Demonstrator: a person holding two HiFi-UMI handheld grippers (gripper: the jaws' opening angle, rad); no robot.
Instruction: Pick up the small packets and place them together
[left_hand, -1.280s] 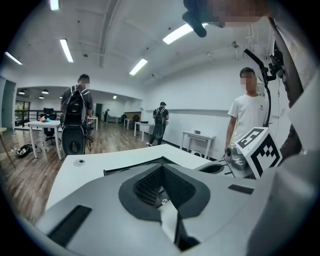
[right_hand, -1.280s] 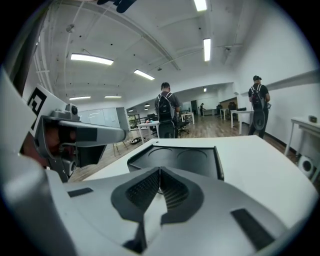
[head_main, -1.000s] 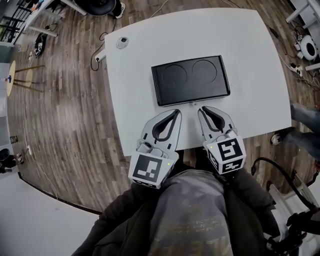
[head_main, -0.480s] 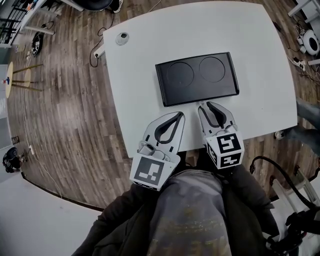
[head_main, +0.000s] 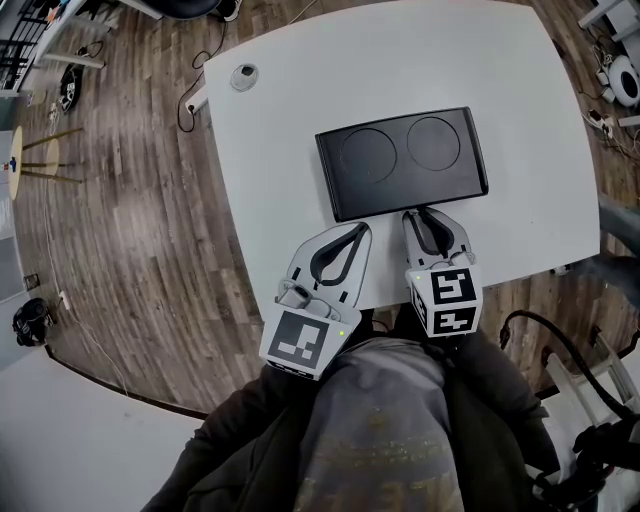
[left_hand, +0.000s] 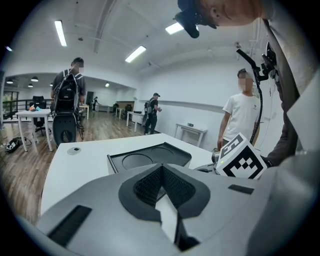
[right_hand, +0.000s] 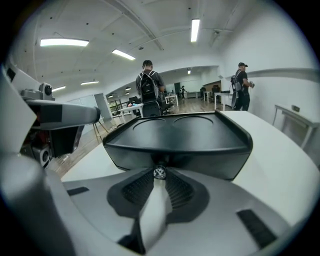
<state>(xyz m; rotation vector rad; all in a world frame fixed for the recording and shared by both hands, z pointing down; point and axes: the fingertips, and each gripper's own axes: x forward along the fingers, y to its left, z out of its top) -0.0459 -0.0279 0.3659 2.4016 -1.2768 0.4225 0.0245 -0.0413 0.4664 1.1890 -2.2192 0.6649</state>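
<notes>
1. Head view, general: white table (head_main: 300, 130) on a wood-plank floor (head_main: 130, 220). I stand at the table's near edge with both of my grippers held out over it.
2. Black tray (head_main: 403, 190): rectangular, with two round recesses side by side. It lies flat on the table, just beyond my gripper tips.
3. Right gripper (head_main: 417, 213): it points down at the tray's near wall, and its tips stop just short of that wall. Its jaws have just been closing and now stand a narrow way apart, pinched on the small packet.
4. Small packet (right_hand: 159, 172): silvery and crumpled-looking (too small to read any print). It sits between the very tips of my right gripper's jaws, touched on both sides. It is low over the table and close against the tray's near wall.
5. Left gripper (head_main: 356, 228): it is just beside the right one, aimed toward the tray's near left corner. Its jaw tips are brought together and have hold of nothing.
6. Small grey round disc (head_main: 243, 76): it lies on the table near the far left corner, well apart from the tray.
7. Background, gripper views: a person with a backpack (right_hand: 147, 85) stands beyond the table. A person in a white T-shirt (left_hand: 241, 112) stands off to the right.
</notes>
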